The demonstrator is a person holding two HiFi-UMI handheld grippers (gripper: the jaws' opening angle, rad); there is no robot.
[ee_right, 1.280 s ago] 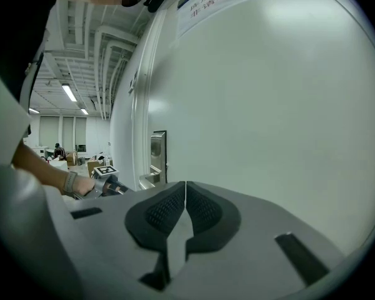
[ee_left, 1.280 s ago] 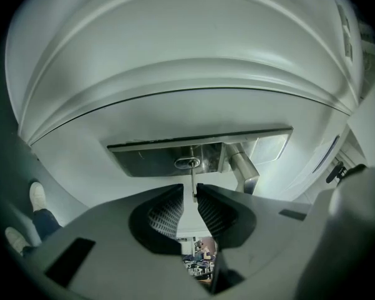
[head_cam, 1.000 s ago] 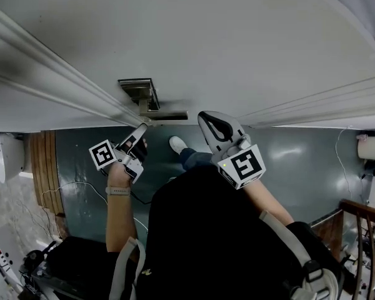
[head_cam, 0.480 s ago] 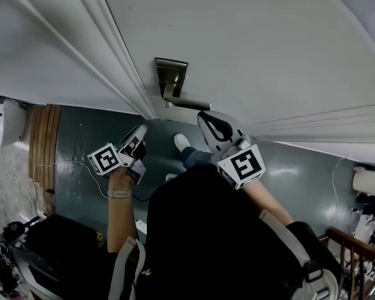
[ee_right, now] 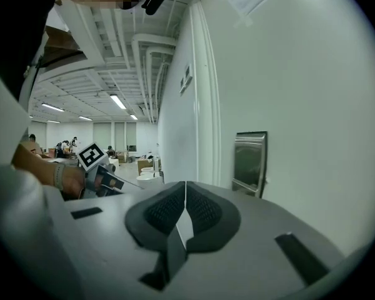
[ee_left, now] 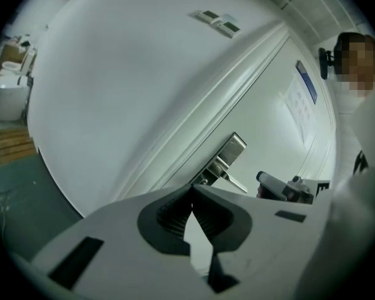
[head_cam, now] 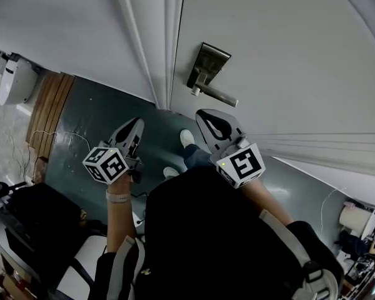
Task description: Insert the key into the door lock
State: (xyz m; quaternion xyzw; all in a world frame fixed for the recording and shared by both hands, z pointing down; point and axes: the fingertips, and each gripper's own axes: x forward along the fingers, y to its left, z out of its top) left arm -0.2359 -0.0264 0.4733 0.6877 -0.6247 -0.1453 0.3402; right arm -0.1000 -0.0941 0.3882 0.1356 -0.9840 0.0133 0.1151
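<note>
The right gripper (head_cam: 211, 122) points up at the door (head_cam: 281, 49) with its jaws pressed together; I cannot tell whether anything thin sits between them. Its tip is just below the lever handle (head_cam: 216, 95) of the lock plate (head_cam: 207, 63), near the door's left edge. The left gripper (head_cam: 134, 129), jaws likewise together, hangs lower and further left on a raised bare forearm (head_cam: 117, 220), in front of the door frame (head_cam: 151, 42).

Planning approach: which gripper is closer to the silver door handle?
The right gripper, just below the silver door handle; the left gripper sits further left.
</note>
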